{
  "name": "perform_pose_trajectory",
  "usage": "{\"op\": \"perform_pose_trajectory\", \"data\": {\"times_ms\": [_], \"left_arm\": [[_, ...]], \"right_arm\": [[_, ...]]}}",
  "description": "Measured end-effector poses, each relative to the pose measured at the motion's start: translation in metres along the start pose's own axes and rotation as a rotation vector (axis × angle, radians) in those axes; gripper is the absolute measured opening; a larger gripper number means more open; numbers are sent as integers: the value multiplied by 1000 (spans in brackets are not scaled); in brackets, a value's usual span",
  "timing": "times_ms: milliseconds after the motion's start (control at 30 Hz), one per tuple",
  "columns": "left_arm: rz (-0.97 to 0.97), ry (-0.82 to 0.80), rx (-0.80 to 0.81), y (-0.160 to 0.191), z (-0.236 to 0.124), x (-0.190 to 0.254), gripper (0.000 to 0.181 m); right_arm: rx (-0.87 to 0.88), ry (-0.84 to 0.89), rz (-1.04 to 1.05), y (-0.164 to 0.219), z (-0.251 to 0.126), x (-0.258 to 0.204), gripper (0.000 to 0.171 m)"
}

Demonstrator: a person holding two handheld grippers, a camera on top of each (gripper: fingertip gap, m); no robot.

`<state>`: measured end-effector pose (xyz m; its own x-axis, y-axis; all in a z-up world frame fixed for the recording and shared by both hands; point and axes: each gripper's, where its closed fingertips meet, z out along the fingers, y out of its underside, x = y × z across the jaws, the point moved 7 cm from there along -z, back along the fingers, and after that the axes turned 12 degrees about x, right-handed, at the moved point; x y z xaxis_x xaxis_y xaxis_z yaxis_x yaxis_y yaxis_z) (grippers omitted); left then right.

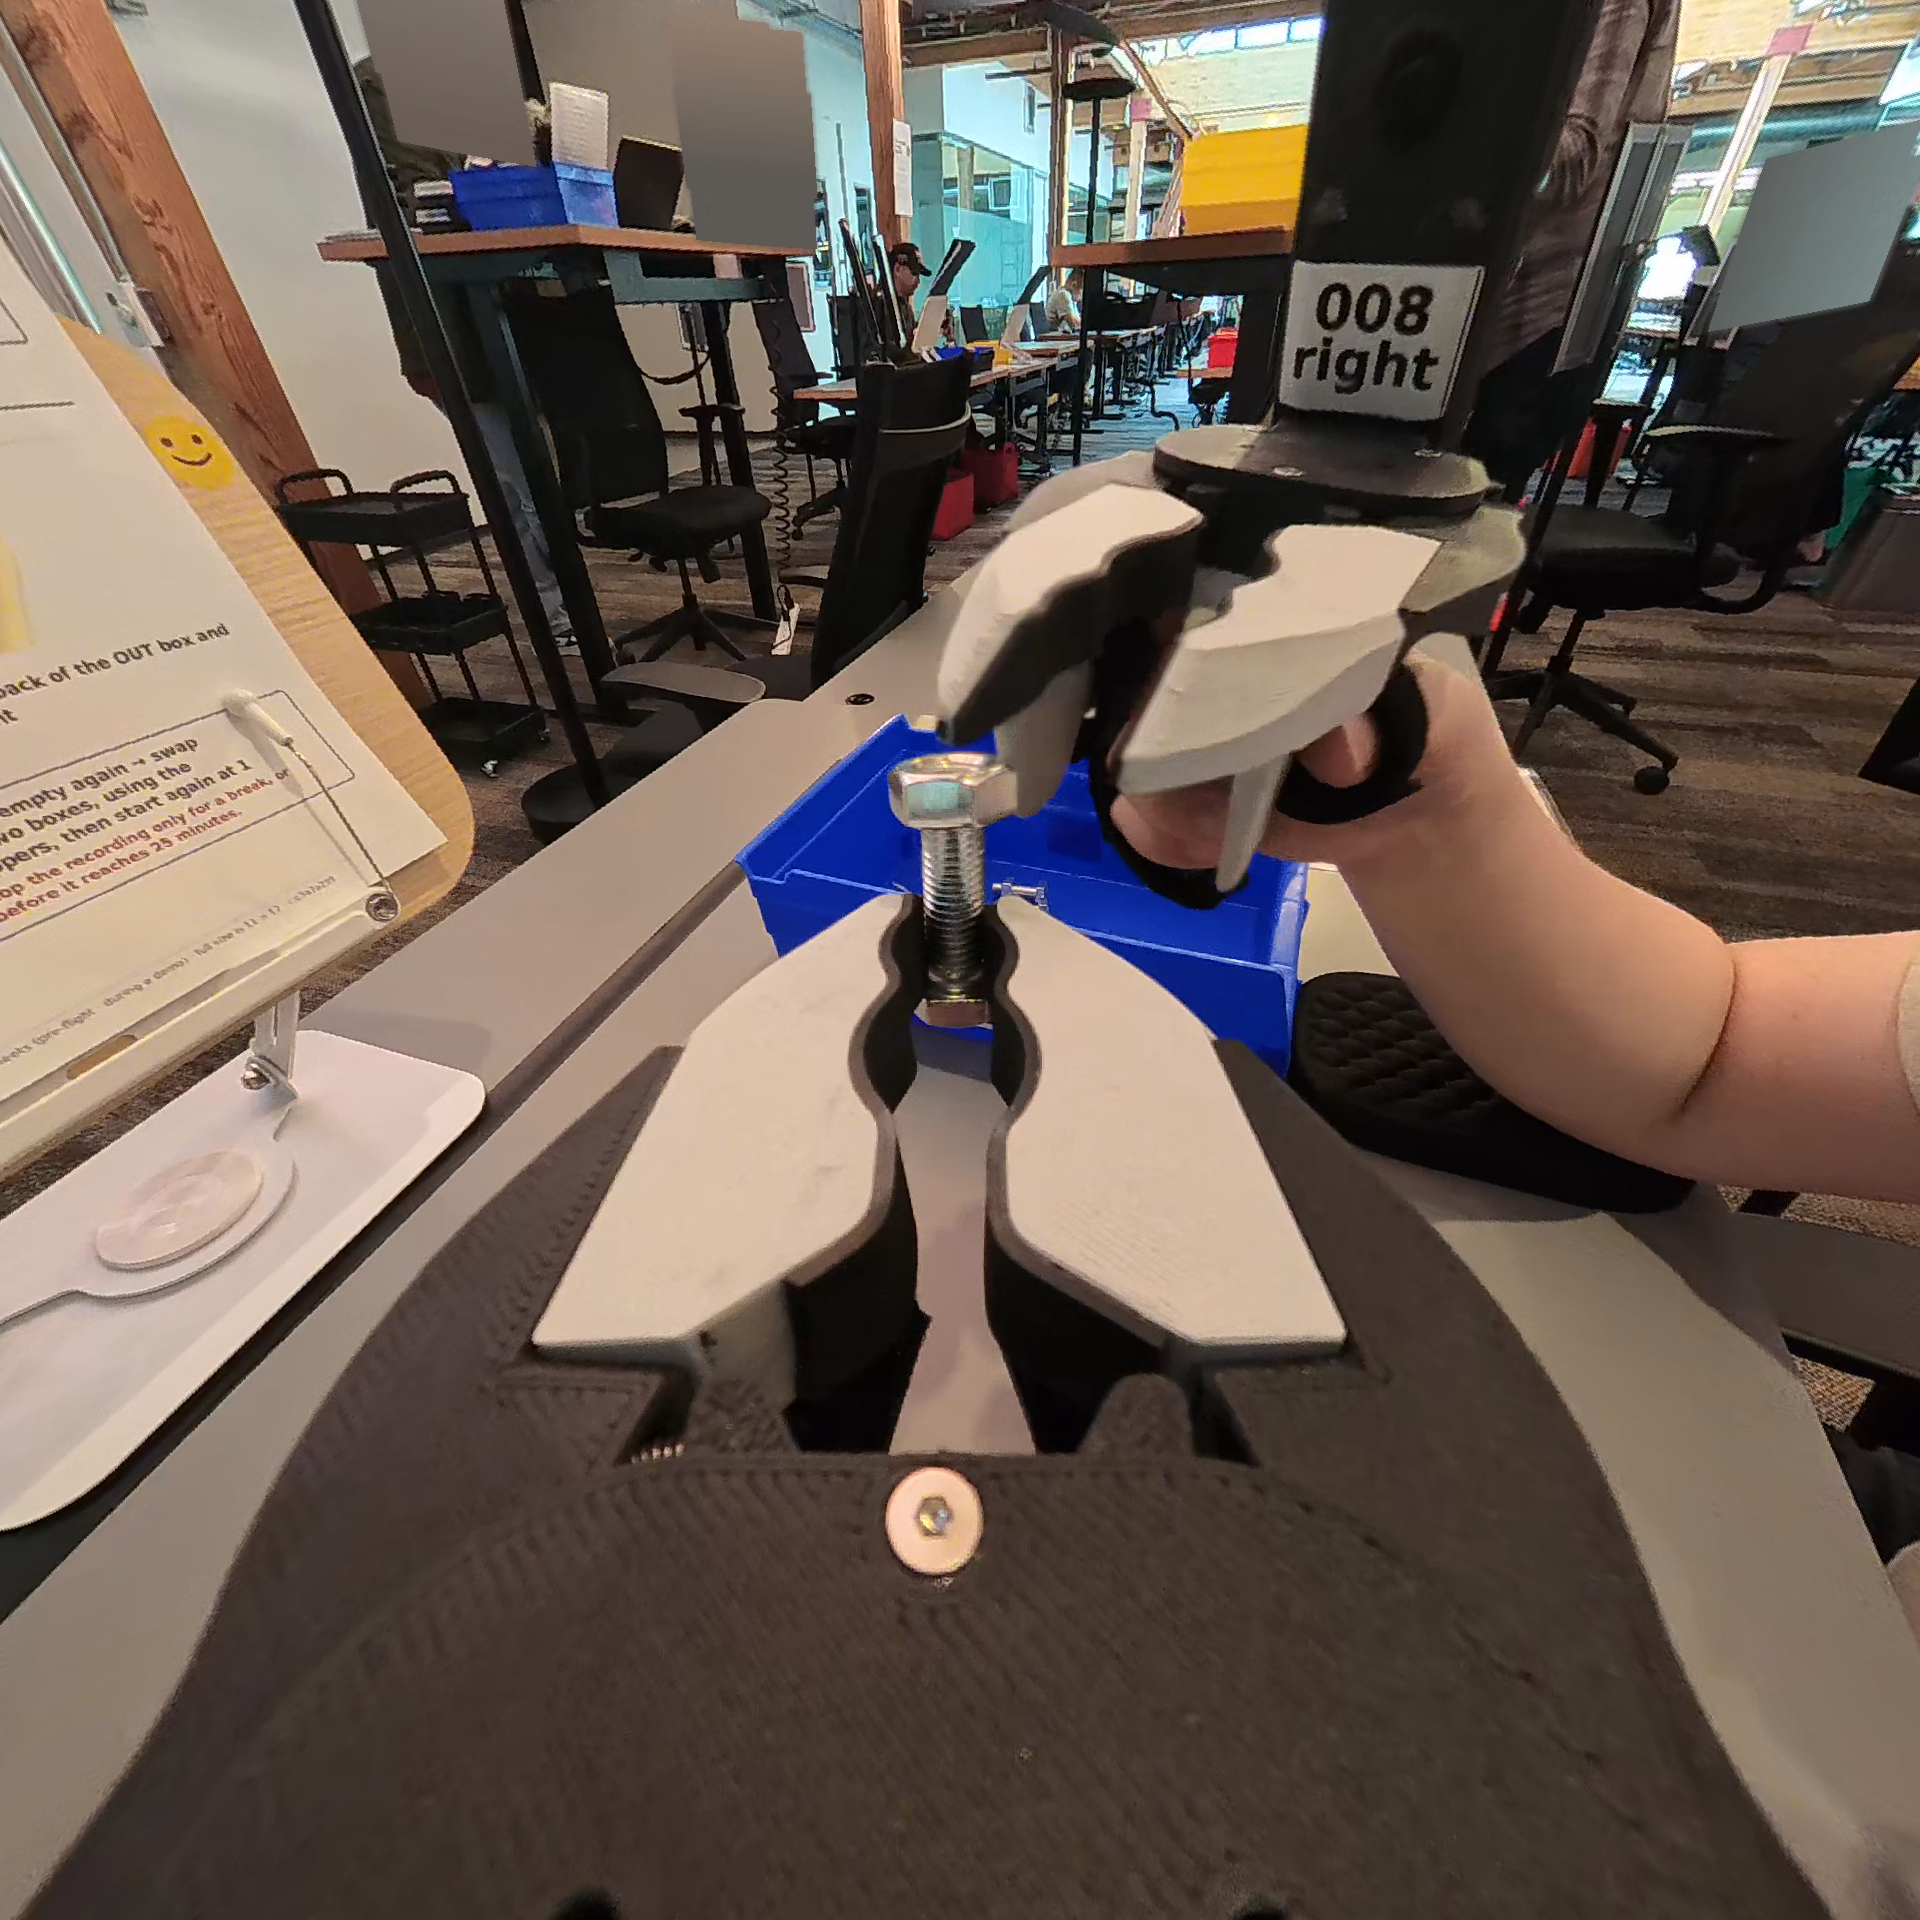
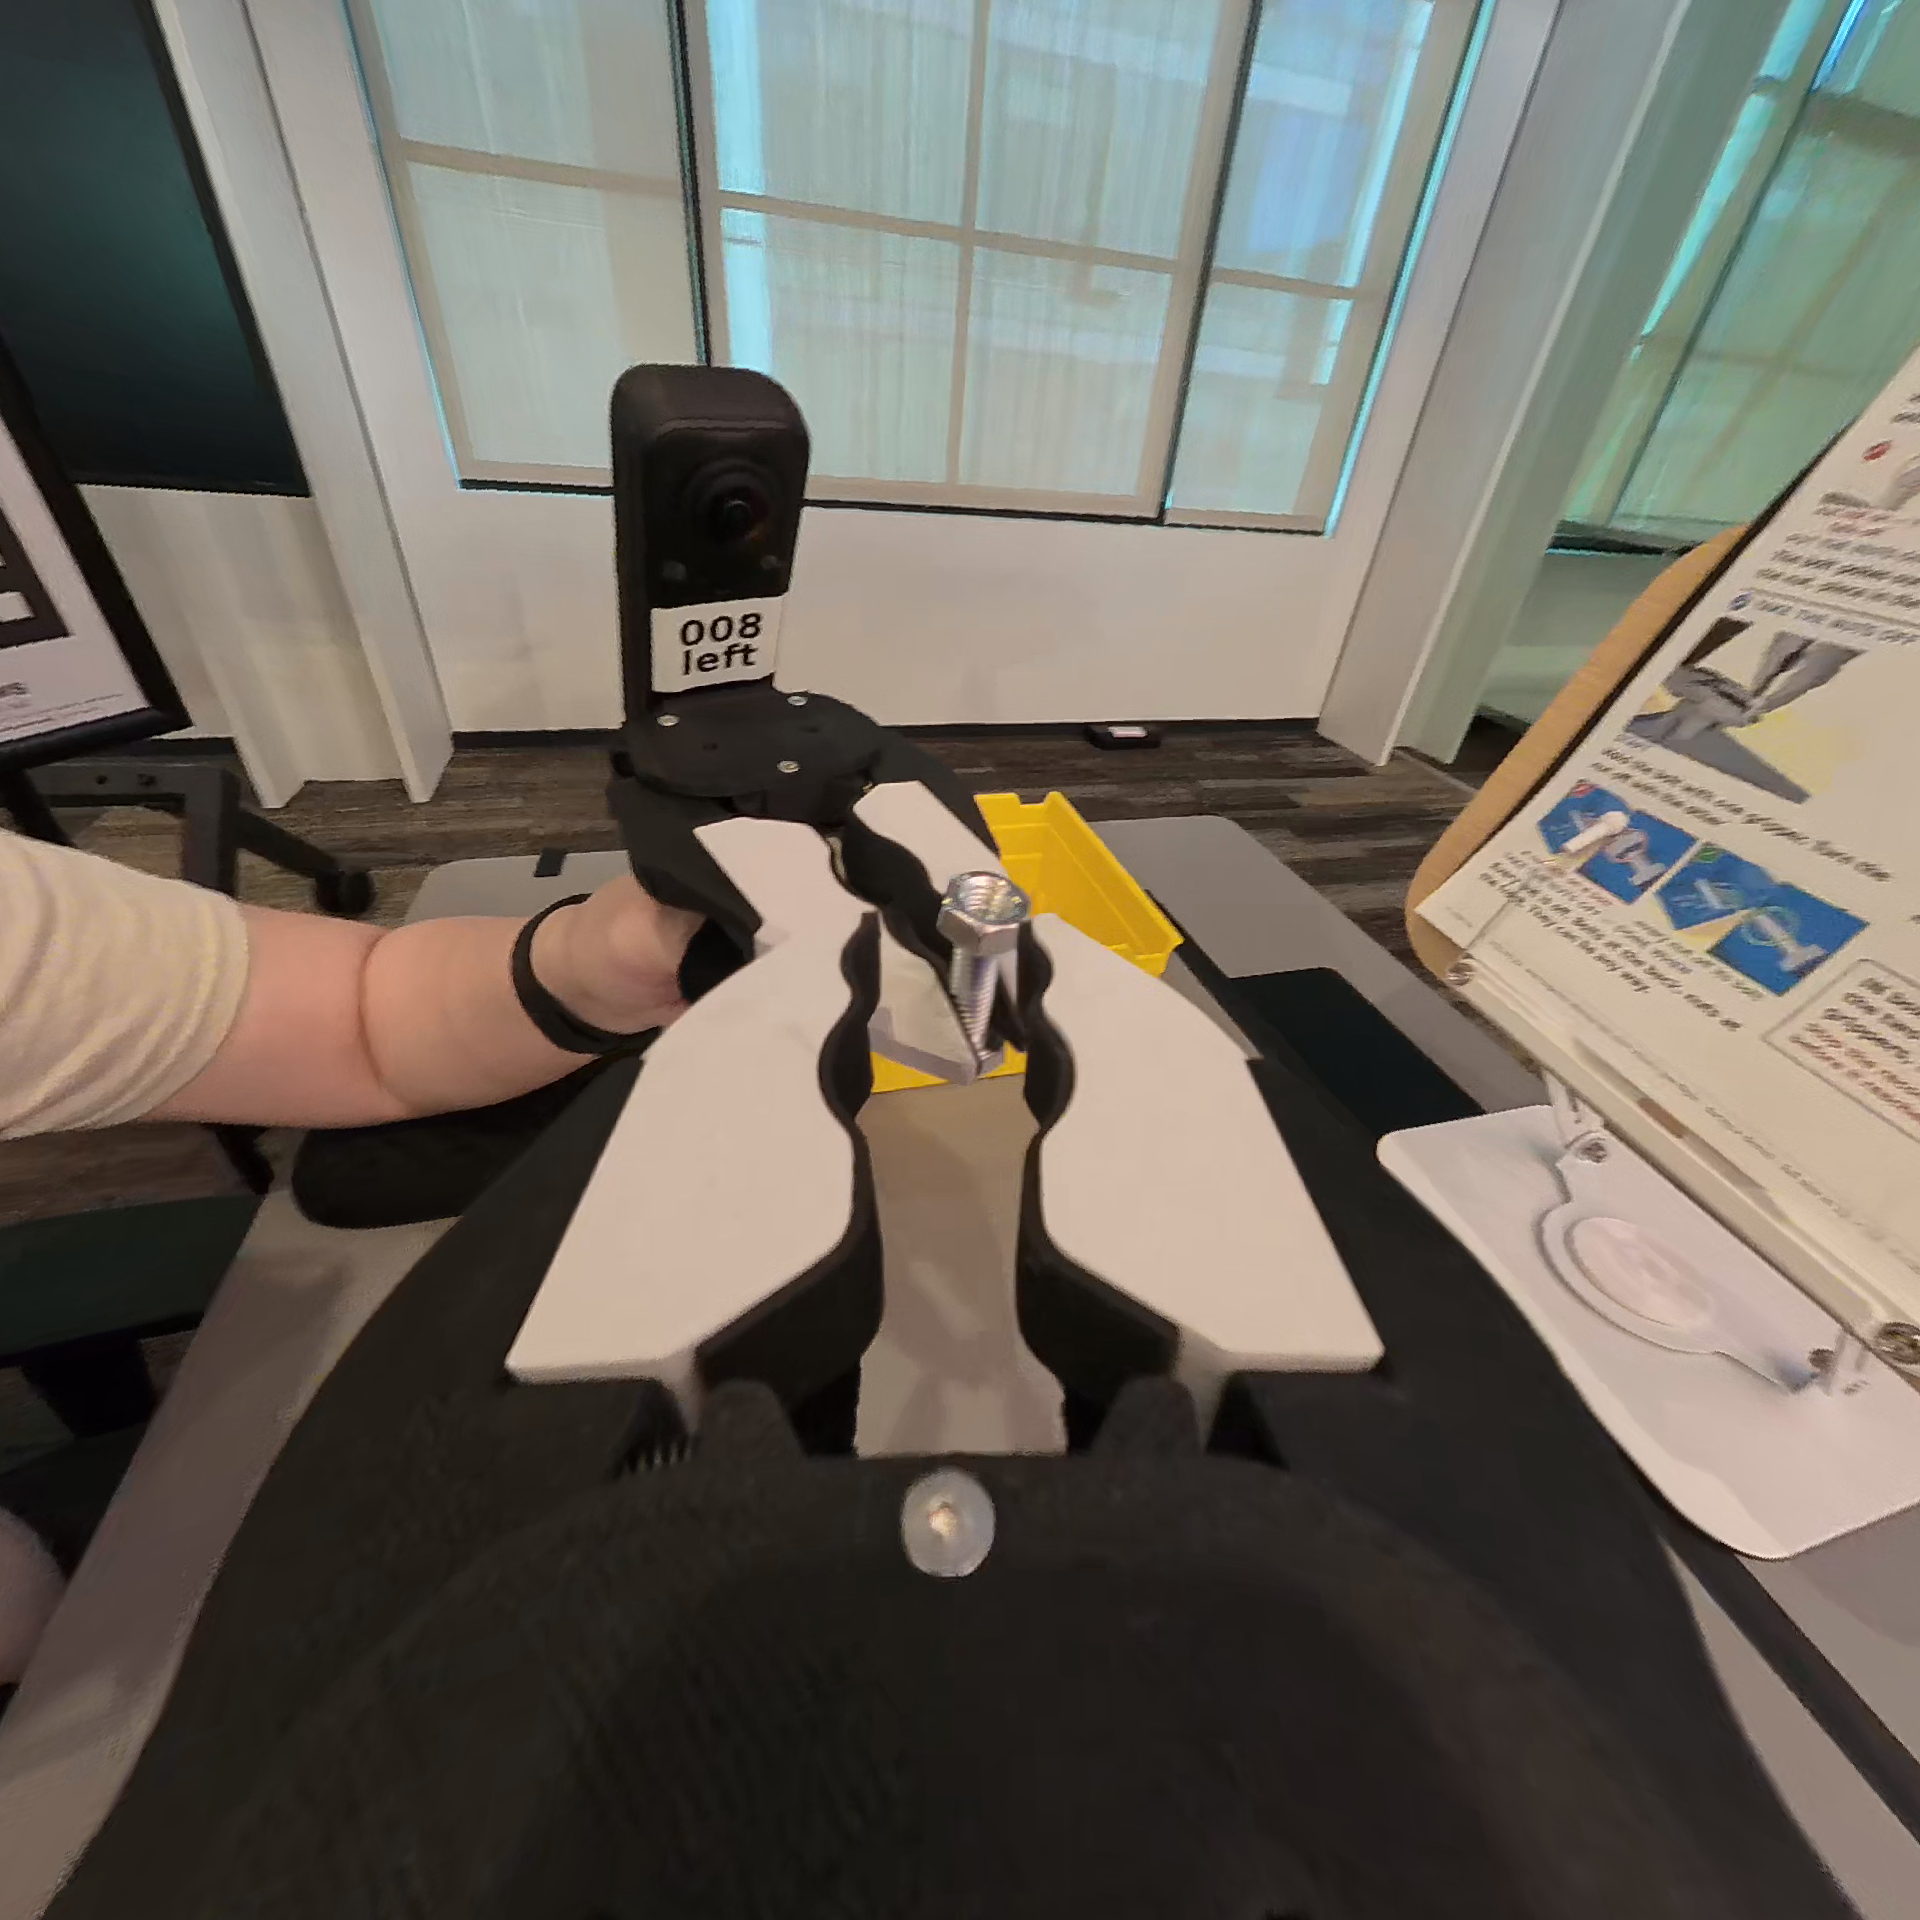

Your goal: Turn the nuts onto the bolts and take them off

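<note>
A silver hex bolt [image 1: 951, 831] stands upright, head on top, with its threaded shaft clamped between the fingers of my left gripper [image 1: 951, 920]. A nut [image 1: 956, 1010] sits at the bolt's lower end, just below the fingers. My right gripper [image 1: 1107, 800] hangs above and to the right of the bolt head, jaws apart and empty. In the right wrist view the bolt [image 2: 982, 961] stands in the gap of my open right gripper [image 2: 951, 925], closer to the right finger. The left gripper [image 2: 961, 1044] holds it from the far side.
A blue bin [image 1: 1143, 956] sits on the grey table [image 1: 623, 883] behind the bolt. A yellow bin [image 2: 1081, 883] lies on the opposite side. An instruction board on a white stand [image 1: 156, 779] is at the table's side. A black pad [image 1: 1455, 1091] lies under the person's forearm.
</note>
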<state>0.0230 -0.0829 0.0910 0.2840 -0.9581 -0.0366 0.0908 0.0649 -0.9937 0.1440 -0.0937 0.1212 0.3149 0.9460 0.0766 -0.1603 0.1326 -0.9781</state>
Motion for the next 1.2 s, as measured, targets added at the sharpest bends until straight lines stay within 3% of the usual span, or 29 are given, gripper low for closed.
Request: {"op": "perform_pose_trajectory", "data": {"times_ms": [133, 467, 700, 867, 1033, 1200], "left_arm": [[12, 4, -7, 1, 2, 2, 10], [-4, -15, 6, -2, -2, -3, 9], [19, -16, -13, 1, 0, -1, 10], [-5, -19, 1, -1, -2, -3, 9], [12, 3, -5, 0, 1, 2, 9], [4, -39, 4, -2, -4, -6, 9]], "right_arm": [[-19, -4, 13, 6, 4, 1, 35], [-35, 5, -20, 1, 2, -4, 32], [-53, -5, -25, 4, 6, -7, 40], [-44, -7, -37, -2, 3, -10, 31], [-32, 22, -51, 3, 6, -6, 48], [-65, -38, -83, 1, 7, -14, 45]]}}
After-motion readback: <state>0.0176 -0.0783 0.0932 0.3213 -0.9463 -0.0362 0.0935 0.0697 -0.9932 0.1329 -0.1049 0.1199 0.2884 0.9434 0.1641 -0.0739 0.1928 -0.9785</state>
